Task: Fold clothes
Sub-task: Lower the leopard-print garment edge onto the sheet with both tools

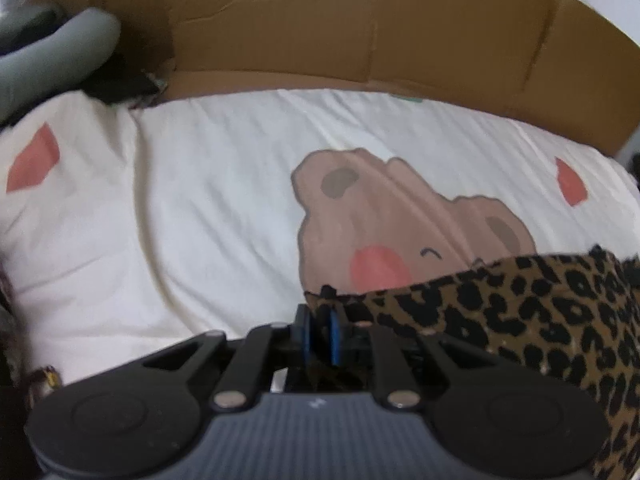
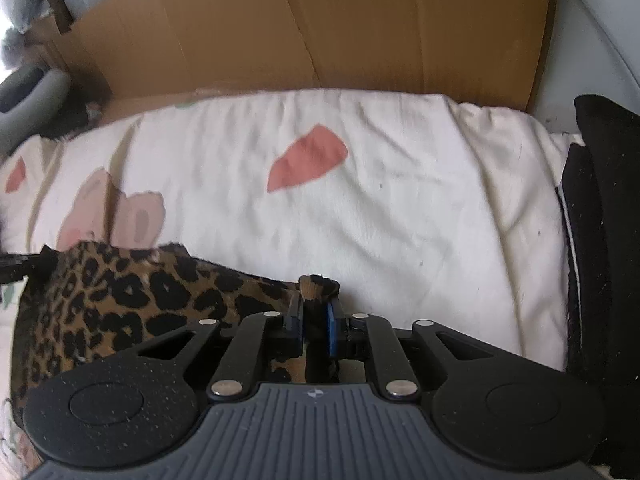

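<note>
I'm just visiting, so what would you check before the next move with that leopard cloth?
1. Left gripper has a corner of the leopard-print garment between its pads: ok.
2. Right gripper has the other corner: ok.
3. Both grips firm: cannot tell.
4. Cloth spans between the two grippers: ok.
5. White bedspread ahead is bare for laying down: ok.
6. Lower edge hangs even: cannot tell.
</note>
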`<act>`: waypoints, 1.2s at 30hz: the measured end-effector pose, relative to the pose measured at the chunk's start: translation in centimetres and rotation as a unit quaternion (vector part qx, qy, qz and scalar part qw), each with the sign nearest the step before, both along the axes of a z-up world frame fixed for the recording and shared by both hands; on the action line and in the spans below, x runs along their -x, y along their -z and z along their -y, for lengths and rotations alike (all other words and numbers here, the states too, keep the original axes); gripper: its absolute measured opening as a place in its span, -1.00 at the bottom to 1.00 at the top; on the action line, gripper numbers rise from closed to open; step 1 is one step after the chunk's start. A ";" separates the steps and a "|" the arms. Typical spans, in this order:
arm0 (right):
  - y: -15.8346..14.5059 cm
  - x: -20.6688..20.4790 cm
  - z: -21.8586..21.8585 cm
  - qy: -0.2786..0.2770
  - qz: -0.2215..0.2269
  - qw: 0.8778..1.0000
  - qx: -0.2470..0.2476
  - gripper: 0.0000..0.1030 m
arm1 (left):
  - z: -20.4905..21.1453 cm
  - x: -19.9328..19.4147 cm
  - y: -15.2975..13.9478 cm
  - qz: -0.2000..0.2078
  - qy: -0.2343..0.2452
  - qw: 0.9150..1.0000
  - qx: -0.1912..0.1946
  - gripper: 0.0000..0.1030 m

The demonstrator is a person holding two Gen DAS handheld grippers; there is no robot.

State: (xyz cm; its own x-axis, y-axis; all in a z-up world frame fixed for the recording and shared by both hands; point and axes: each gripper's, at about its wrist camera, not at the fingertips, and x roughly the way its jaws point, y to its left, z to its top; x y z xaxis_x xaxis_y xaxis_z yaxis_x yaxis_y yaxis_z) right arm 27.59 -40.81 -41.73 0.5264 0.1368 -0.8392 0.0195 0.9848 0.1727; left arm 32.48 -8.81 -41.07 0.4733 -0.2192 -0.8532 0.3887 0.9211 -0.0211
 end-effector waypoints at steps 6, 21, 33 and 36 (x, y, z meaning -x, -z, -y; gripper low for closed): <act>-1.6 0.2 1.1 0.017 -0.009 1.000 0.020 -0.27 | 0.1 -0.3 -2.1 0.006 -0.020 1.000 -0.011 -0.64; -6.8 2.5 -2.0 -0.036 0.085 0.995 -0.041 -0.26 | 5.6 5.7 -8.0 0.040 0.053 0.996 0.055 -0.46; -5.2 3.9 -8.4 -0.118 0.076 0.989 -0.040 -0.27 | 8.2 8.4 -5.6 0.023 0.095 0.994 0.052 -0.54; -4.5 3.8 -9.4 -0.126 0.071 0.989 -0.037 -0.27 | 8.6 8.1 -4.6 0.014 0.095 0.994 0.051 -0.54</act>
State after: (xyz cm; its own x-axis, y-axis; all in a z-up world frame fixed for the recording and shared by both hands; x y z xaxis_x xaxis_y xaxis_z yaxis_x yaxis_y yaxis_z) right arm 23.80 -31.37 -37.27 0.5797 0.3364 -0.7422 -0.2545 0.9400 0.2272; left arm 24.39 -17.43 -36.45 0.4386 -0.3920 -0.8087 0.5569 0.8248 -0.0978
